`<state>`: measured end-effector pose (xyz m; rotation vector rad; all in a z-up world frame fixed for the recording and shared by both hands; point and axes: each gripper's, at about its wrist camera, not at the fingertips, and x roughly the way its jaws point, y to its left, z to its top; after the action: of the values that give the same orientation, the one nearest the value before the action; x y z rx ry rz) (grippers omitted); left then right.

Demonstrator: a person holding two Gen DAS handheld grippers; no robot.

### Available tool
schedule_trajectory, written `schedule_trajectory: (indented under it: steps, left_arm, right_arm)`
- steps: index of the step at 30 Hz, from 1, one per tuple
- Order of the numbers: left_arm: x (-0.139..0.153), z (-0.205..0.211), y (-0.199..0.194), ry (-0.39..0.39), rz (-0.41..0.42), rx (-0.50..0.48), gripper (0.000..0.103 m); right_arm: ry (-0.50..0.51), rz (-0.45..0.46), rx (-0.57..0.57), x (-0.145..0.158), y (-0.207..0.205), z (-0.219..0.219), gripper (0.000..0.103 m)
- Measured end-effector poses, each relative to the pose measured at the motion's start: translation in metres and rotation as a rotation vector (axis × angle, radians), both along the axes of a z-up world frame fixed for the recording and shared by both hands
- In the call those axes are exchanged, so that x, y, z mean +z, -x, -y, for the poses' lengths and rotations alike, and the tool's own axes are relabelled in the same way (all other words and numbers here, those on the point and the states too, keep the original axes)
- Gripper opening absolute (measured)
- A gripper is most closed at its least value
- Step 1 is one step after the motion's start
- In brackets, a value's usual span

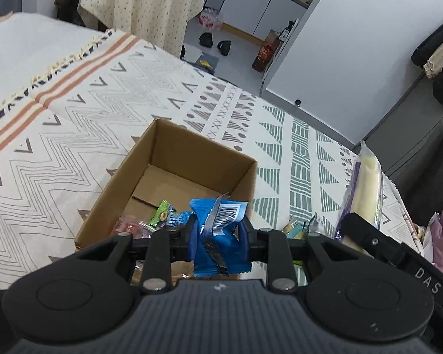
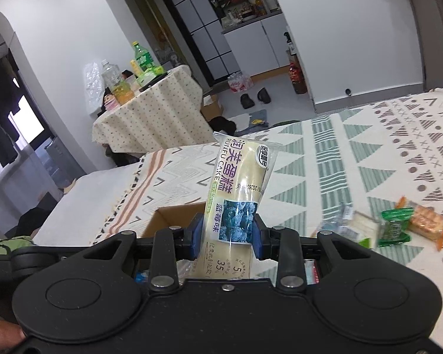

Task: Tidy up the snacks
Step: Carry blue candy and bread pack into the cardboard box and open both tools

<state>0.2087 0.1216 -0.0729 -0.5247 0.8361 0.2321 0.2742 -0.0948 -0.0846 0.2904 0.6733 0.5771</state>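
Between the left gripper's (image 1: 218, 231) jaws sits a blue packet (image 1: 218, 230), pinched tight above the box's (image 1: 118, 174) near end; release early and it could catch the rim. Right gripper (image 2: 227, 236) clamps a cake pack (image 2: 239, 188) low down, so it may tip. Box lies just ahead.

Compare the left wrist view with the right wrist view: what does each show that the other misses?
Left wrist only: the left hand-held gripper shut on a blue packet, and snacks inside the cardboard box.
Right wrist only: loose snacks lying on the patterned blanket.
Both: the box and the cake packet clamped in the right hand-held gripper.
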Motion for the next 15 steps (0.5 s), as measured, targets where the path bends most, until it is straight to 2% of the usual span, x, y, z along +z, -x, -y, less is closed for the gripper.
schedule_trajectory:
  steps: [6,12,15]
  left_arm:
    - [-0.013,-0.029,-0.006,0.064,-0.013,0.022,0.027]
    - [-0.017,-0.057,-0.005,0.107,-0.027,0.071,0.035]
    - [-0.014,-0.066,-0.001,0.1,-0.026,0.089,0.041]
  right_arm:
    - [0.026,-0.03,0.054,-0.002,-0.004,-0.036,0.032]
    - [0.049,-0.081,0.096,-0.008,-0.008,-0.069,0.032]
    - [0.073,-0.1,0.097,-0.016,-0.012,-0.079,0.033]
